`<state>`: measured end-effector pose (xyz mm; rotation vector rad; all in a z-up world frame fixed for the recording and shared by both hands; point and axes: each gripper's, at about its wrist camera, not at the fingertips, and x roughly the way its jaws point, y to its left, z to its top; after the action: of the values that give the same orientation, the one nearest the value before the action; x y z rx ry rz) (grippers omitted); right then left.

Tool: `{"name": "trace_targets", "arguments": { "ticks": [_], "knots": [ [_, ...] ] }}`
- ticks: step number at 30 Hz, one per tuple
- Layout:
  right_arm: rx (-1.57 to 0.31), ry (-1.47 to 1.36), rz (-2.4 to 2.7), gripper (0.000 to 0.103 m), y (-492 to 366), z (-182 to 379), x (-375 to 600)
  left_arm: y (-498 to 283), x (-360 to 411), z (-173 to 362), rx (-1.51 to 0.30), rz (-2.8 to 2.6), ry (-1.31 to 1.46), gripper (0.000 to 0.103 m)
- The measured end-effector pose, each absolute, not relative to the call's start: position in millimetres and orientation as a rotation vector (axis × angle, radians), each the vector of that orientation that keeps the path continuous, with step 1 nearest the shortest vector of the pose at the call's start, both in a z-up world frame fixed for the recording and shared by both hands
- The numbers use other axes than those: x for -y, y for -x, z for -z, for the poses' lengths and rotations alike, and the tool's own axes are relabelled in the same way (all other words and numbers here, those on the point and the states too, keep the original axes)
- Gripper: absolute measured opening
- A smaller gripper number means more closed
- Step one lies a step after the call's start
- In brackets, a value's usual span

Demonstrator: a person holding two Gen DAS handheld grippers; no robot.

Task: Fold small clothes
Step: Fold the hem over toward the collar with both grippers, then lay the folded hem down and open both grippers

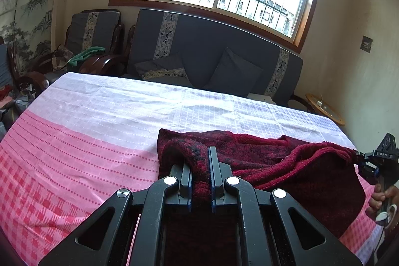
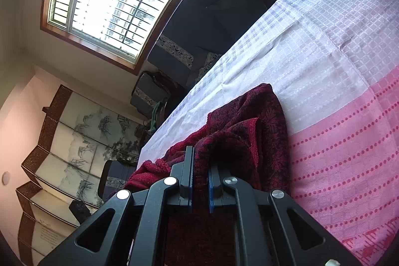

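While draped on bedsheet [image 1: 87,141], red garment [image 1: 274,161] pinched between both grippers' fingers [image 1: 214,171].

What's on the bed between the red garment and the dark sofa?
In the left wrist view, only bare white-checked bedsheet lies between the red garment and the sofa; nothing else rests there.
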<state>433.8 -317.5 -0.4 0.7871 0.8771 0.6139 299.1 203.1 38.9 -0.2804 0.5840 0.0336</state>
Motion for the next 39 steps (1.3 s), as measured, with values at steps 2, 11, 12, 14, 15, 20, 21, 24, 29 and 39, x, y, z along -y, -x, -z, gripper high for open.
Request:
{"name": "trace_targets", "arguments": {
  "ticks": [2,11,12,14,15,20,21,24,29,39],
  "knots": [
    [-0.879,-0.787,-0.612,0.010,-437.6,2.8,317.5,-303.7,-202.9,-37.6,-0.587,-0.037,0.278,0.010],
    [-0.887,-0.799,-0.612,0.010,-453.7,10.4,315.9,-324.3,-207.4,-32.1,-0.609,-0.052,0.292,0.010],
    [-0.888,-0.802,-0.612,0.010,-455.4,10.7,315.6,-326.1,-206.7,-31.5,-0.610,-0.053,0.289,0.010],
    [-0.888,-0.806,-0.612,0.010,-458.0,11.3,315.1,-330.9,-206.7,-30.2,-0.613,-0.056,0.287,0.010],
    [-0.889,-0.806,-0.611,0.010,-459.5,11.8,314.6,-333.1,-207.1,-29.4,-0.616,-0.058,0.288,0.010],
    [-0.894,-0.824,-0.606,0.010,-465.7,17.7,313.6,-345.4,-210.8,-23.5,-0.630,-0.065,0.293,0.010],
    [-0.896,-0.828,-0.605,0.010,-466.7,19.1,313.4,-347.5,-211.1,-21.4,-0.636,-0.064,0.298,0.010],
    [-0.901,-0.841,-0.597,0.010,-469.4,24.0,313.8,-353.2,-212.3,-16.3,-0.651,-0.066,0.306,0.011],
    [-0.902,-0.870,-0.599,0.012,-473.0,31.0,315.0,-358.9,-212.8,-11.0,-0.668,-0.049,0.317,0.016],
    [-0.852,-1.006,-0.583,0.024,-473.3,40.5,328.6,-363.9,-222.1,-14.1,-0.657,-0.018,0.408,0.059]
  ]
}}
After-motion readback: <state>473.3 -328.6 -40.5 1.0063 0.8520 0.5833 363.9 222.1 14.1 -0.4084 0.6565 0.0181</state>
